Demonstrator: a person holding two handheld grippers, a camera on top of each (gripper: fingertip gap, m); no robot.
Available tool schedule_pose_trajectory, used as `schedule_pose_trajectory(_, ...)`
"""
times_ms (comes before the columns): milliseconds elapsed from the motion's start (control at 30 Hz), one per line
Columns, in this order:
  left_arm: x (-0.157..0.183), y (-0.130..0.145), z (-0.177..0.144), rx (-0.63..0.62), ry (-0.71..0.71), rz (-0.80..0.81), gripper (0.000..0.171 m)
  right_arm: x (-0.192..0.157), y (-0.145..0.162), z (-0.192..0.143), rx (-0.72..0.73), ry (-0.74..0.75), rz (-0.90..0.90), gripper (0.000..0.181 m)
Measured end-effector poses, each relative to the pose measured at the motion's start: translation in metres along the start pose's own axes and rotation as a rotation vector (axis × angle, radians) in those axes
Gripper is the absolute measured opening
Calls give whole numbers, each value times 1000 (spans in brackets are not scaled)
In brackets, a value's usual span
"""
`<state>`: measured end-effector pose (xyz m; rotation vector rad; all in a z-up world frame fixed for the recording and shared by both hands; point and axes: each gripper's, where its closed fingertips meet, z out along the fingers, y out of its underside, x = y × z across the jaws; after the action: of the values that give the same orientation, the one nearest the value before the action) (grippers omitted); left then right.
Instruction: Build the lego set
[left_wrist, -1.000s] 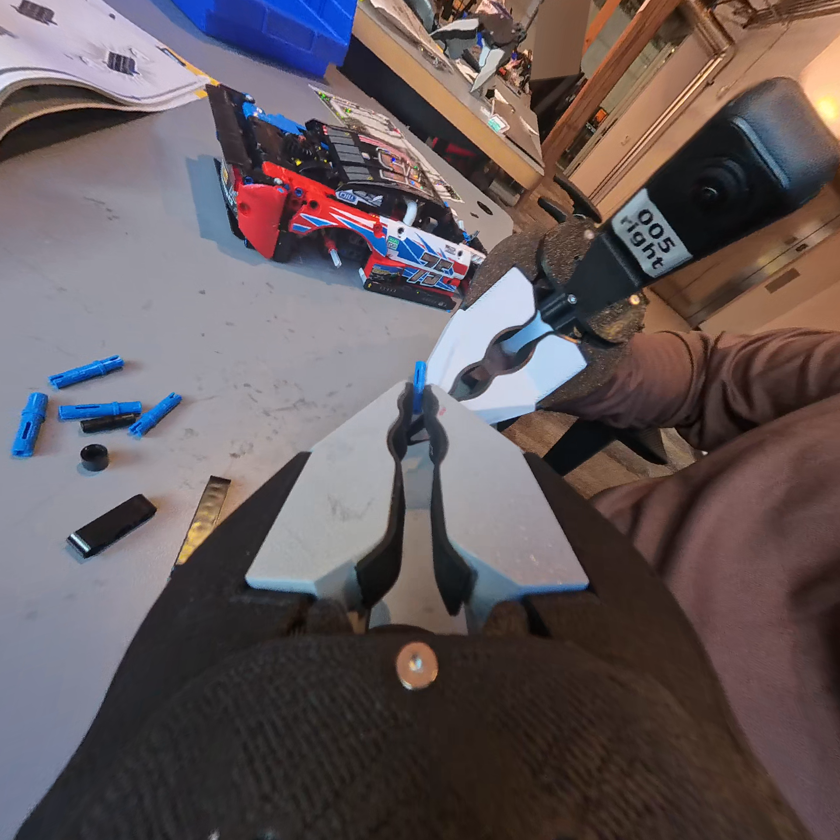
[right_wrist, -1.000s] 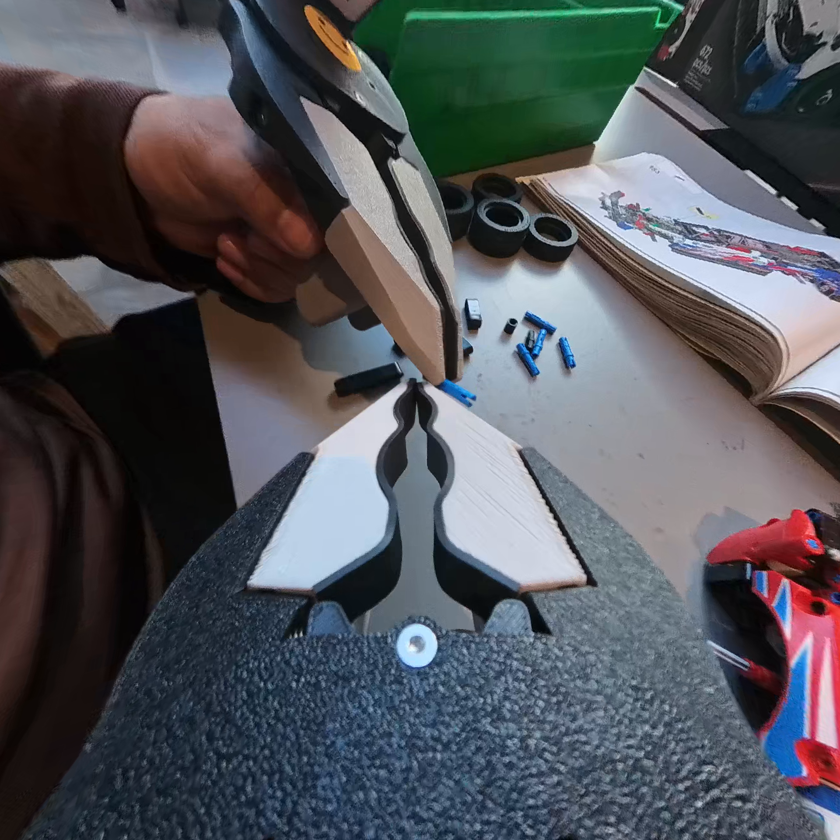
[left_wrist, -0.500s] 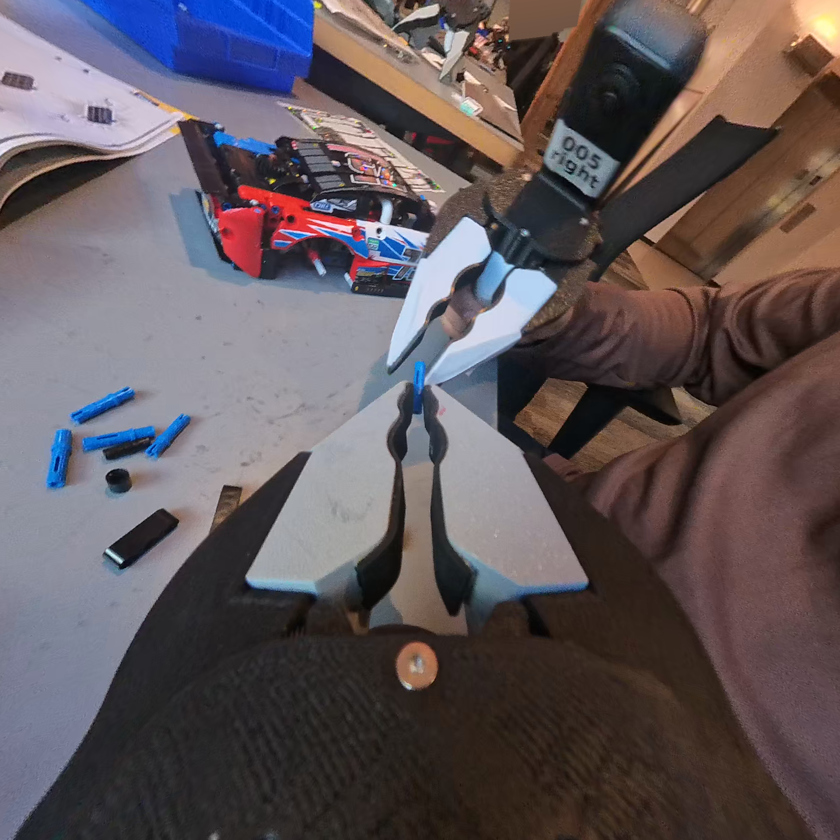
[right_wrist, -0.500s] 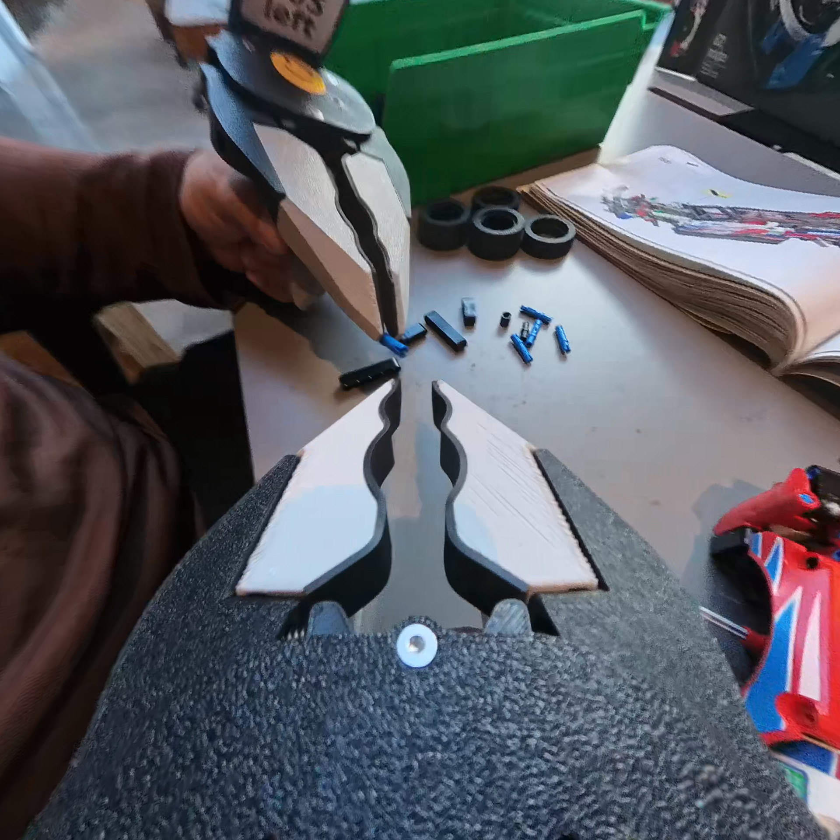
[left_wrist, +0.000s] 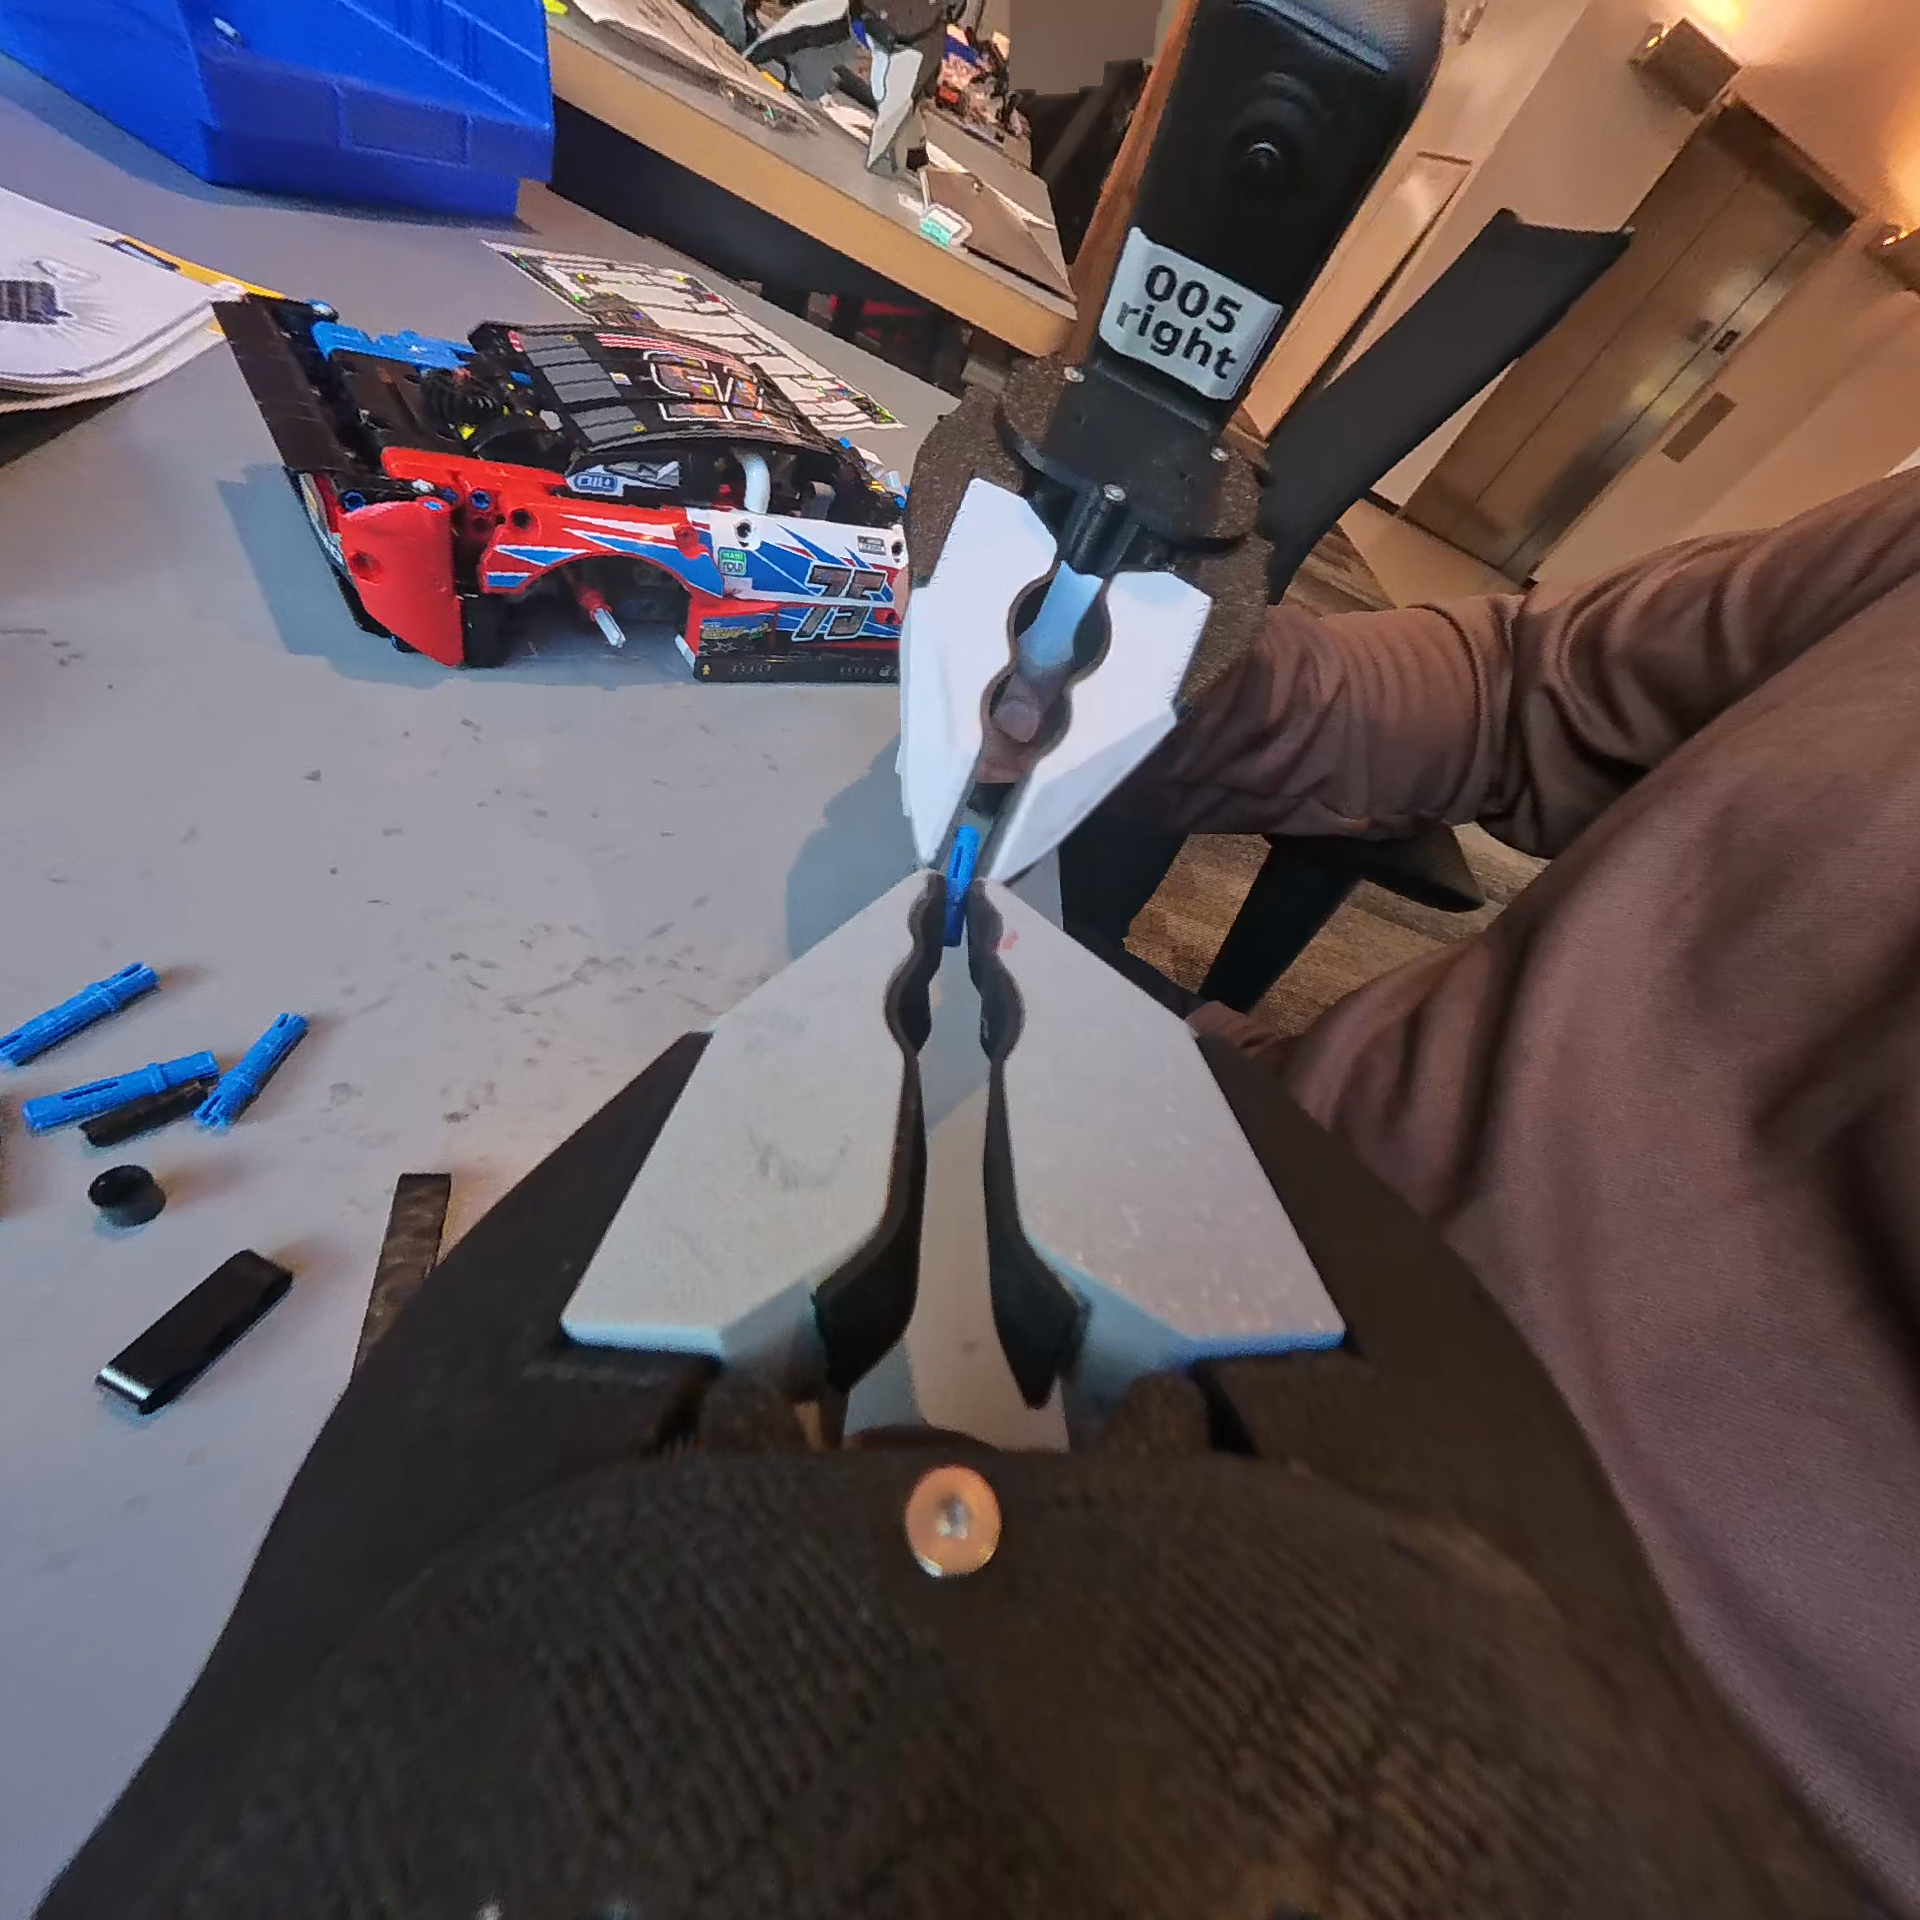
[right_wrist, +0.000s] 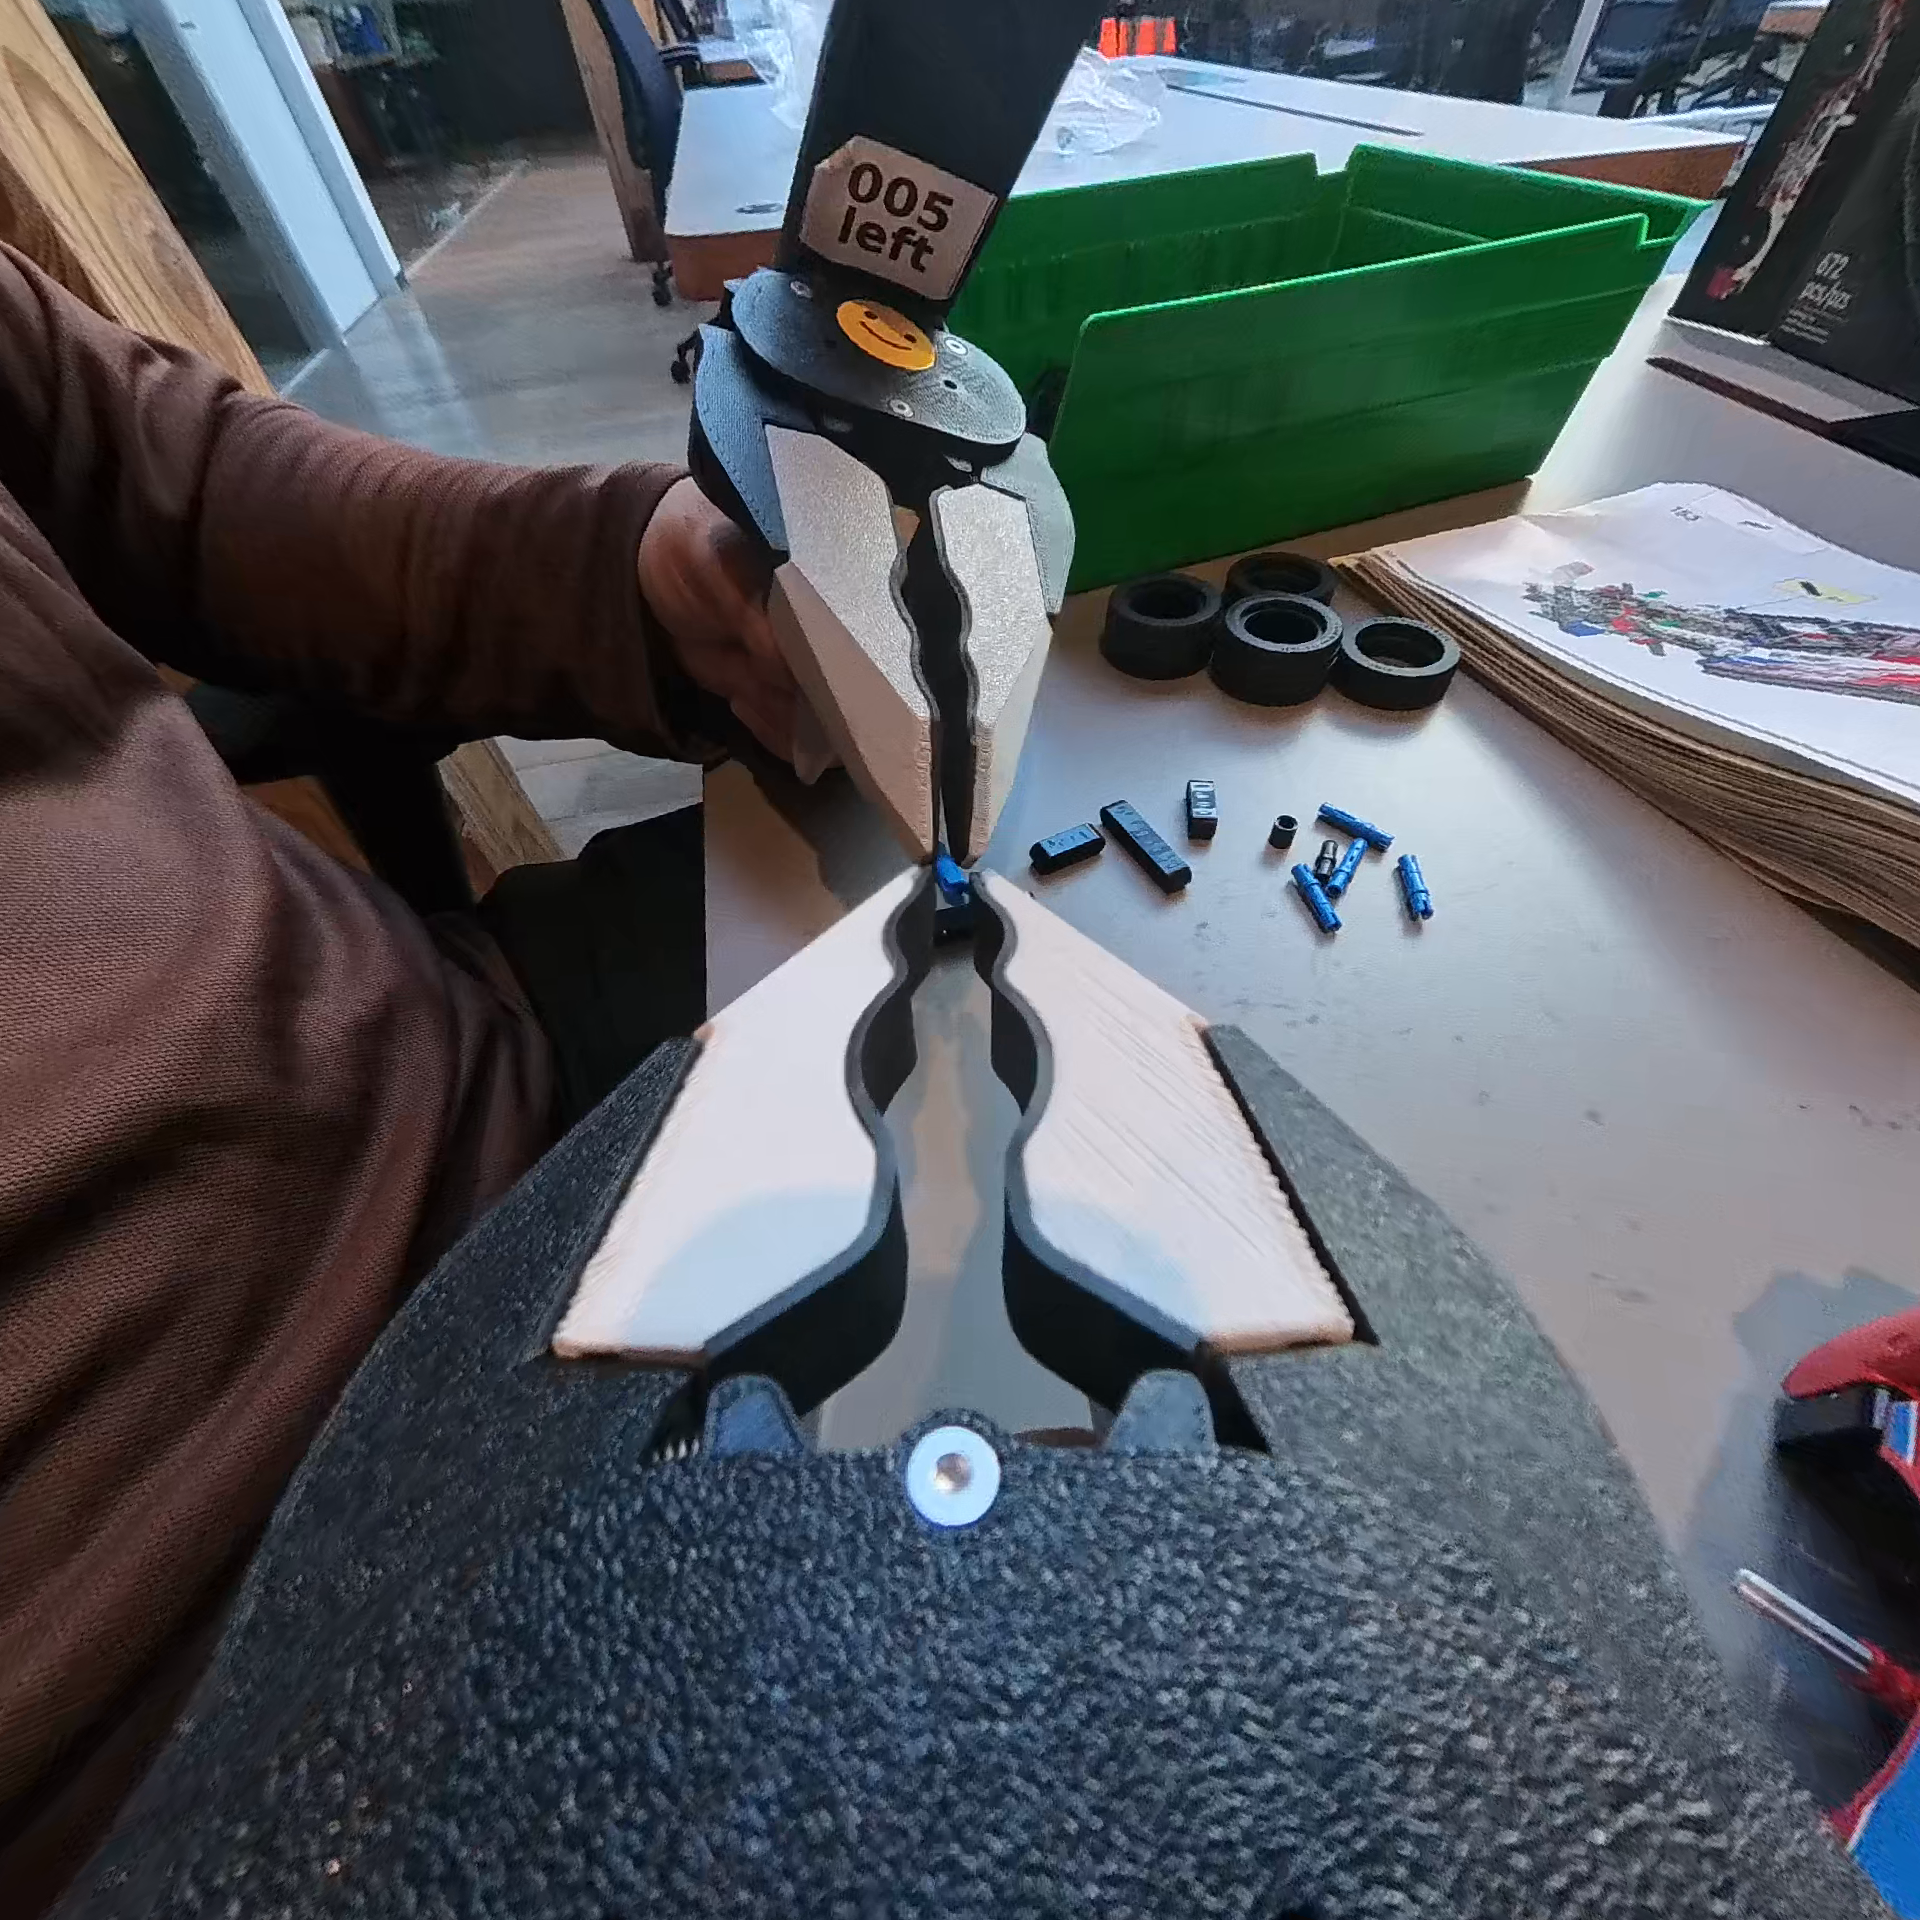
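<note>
The two grippers meet tip to tip above the near edge of the grey worktop (left_wrist: 416, 831), with a small blue pin (left_wrist: 958, 883) between them. The left gripper (left_wrist: 954, 899) has its jaws drawn nearly together, pinching the lower part of the pin right at the tips, so that the pin stands out past them along the line of the fingers. The right gripper (left_wrist: 961, 847) points down at it from the opposite side, its jaws narrowed to a slim gap that takes in the pin's free end; whether they press on it or merely surround it cannot be told. In the right wrist view the blue pin (right_wrist: 948, 873) sits exactly where the left gripper (right_wrist: 951, 847) and the right gripper (right_wrist: 951, 894) converge, and a small dark piece (right_wrist: 951, 923) shows just inside the right jaws below it; what that piece is stays unclear. The lego car (left_wrist: 582, 520), red, white, blue and black, rests on the worktop beyond the grippers, well apart from them. Loose blue pins (right_wrist: 1351, 862) and small black pieces (right_wrist: 1143, 844) lie scattered on the worktop, near four black tyres (right_wrist: 1278, 634), a green bin (right_wrist: 1351, 343) and an open instruction booklet (right_wrist: 1683, 644). A blue bin (left_wrist: 291, 94) stands at the far edge
</note>
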<state>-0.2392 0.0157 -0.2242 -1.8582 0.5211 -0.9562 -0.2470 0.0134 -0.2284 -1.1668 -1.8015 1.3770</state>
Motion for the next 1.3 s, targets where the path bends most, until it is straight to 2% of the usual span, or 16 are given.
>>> schedule_pose_trajectory(200, -5, 0, -1, 5, -23, -4, 2, 3, 2, 2, -14, 5, 47, 4)
schedule_pose_trajectory(233, -7, 0, -2, 3, -37, 11, 4, 6, 3, 2, -20, 18, 66, 4)
schedule_pose_trajectory(267, -8, 1, -3, -8, -53, 38, 13, 10, 4, 2, -24, 33, 83, 4)
schedule_pose_trajectory(333, -15, 9, -4, -80, -147, 148, 25, 14, 5, 1, -24, 40, 120, 4)
schedule_pose_trajectory(433, -30, 17, -3, -186, -345, 371, 24, 18, 7, 1, -26, 44, 175, 4)
schedule_pose_trajectory(633, -33, 18, 5, -259, -509, 630, 21, 14, 11, 5, -59, 25, 235, 4)
schedule_pose_trajectory(767, -35, 19, 7, -294, -582, 768, 2, 10, 11, 9, -67, 7, 238, 4)
schedule_pose_trajectory(833, -36, 21, 8, -301, -588, 769, 2, 11, 13, 9, -79, 23, 220, 4)
schedule_pose_trajectory(1067, -37, 22, 10, -227, -474, 559, 2, 16, 10, 4, -94, 99, 57, 7)
schedule_pose_trajectory(1133, -38, 22, 9, -220, -464, 539, 2, 14, 12, 2, -104, 87, 20, 5)
schedule_pose_trajectory(1233, -34, 24, 9, -225, -417, 515, 2, 13, 17, 0, -107, 59, 32, 15)
schedule_pose_trajectory(1300, -29, 29, 10, -246, -370, 505, 2, 11, 11, -2, -90, 55, -5, 15)
